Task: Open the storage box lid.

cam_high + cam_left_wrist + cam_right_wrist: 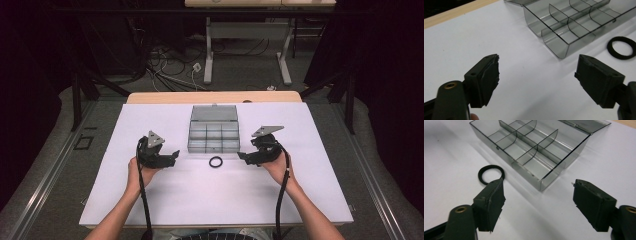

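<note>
Black rubber ring [215, 161] lies flat on the white surface [200, 200], just in front of the clear compartment box [214, 136], apart from its near wall. It sits between the two tools, roughly midway; right tool [242, 156] looks slightly nearer and points toward it. Left tool [175, 153] faces it from the other side. Both tools spread wide, holding nothing. Ring is thin, matte, round, so no long axis. Box lid open, compartments look empty.
</note>
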Motion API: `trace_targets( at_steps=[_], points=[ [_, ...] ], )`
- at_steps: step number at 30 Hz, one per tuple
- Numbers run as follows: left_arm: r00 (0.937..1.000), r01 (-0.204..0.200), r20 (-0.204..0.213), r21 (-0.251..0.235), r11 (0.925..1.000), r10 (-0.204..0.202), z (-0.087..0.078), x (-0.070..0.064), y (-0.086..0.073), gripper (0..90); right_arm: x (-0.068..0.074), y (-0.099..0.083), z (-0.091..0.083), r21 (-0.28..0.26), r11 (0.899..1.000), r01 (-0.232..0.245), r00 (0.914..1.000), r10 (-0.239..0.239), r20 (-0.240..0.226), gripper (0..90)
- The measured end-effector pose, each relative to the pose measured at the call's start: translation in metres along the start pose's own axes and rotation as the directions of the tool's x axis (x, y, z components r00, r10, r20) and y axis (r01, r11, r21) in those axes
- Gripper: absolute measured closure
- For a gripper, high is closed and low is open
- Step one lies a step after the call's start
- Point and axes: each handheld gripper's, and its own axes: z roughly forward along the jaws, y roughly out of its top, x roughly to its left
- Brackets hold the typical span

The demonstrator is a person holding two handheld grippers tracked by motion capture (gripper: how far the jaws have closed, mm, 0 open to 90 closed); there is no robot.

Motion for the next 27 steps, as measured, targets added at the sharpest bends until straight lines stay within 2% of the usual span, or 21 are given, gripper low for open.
trace_targets(
  at_steps=[1,3,5,9,11,14,16,17,21,27],
  points=[
    [1.0,-0.008,0.0,0.008,0.9999,0.008,-0.001,0.0,-0.001,16.9,0.001,-0.001,-0.001,-0.007,1.0,-0.002,1.0,0.002,-0.006,20.7],
    [1.0,-0.001,0.007,0.013,0.9999,0.001,-0.004,0.0,-0.004,16.0,0.002,-0.003,-0.004,0.008,1.0,-0.002,0.9999,0.002,-0.015,19.4],
    [0.9999,0.006,0.01,0.016,0.9998,-0.006,-0.006,-0.001,-0.006,15.3,0.005,-0.007,-0.004,0.001,1.0,-0.003,0.9996,0.003,-0.028,17.0],
    [0.9998,-0.004,0.021,0.034,0.9994,0.003,-0.008,-0.004,-0.011,13.6,0.012,-0.01,-0.005,0.04,0.999,0.021,0.999,-0.019,-0.042,15.3],
    [0.9998,-0.009,0.02,0.042,0.9991,0.008,-0.01,-0.006,-0.014,12.1,0.015,-0.011,-0.003,0.033,0.999,0.016,0.9982,-0.014,-0.058,13.9],
    [0.9996,-0.021,0.022,0.057,0.9981,0.02,-0.013,-0.01,-0.017,8.5,0.019,-0.012,-0.003,0.05,0.998,0.031,0.9979,-0.028,-0.058,12.6],
    [0.9995,-0.024,0.022,0.067,0.9975,0.022,-0.015,-0.012,-0.018,5.9,0.021,-0.013,-0.001,0.037,0.999,0.032,0.9977,-0.029,-0.061,12.0],
    [0.9996,-0.023,0.018,0.062,0.9978,0.022,-0.016,-0.012,-0.019,5.1,0.021,-0.012,-0.001,0.047,0.998,0.039,0.9971,-0.036,-0.067,10.9],
    [0.9997,-0.019,0.015,0.064,0.9978,0.018,-0.022,-0.012,-0.024,4.5,0.024,-0.013,0.0,0.033,0.999,0.036,0.9968,-0.034,-0.072,8.6],
    [0.9999,-0.005,0.011,0.057,0.9983,0.004,-0.027,-0.011,-0.03,4.3,0.029,-0.013,0.005,0.058,0.996,0.064,0.9943,-0.058,-0.089,5.3]
  ],
)
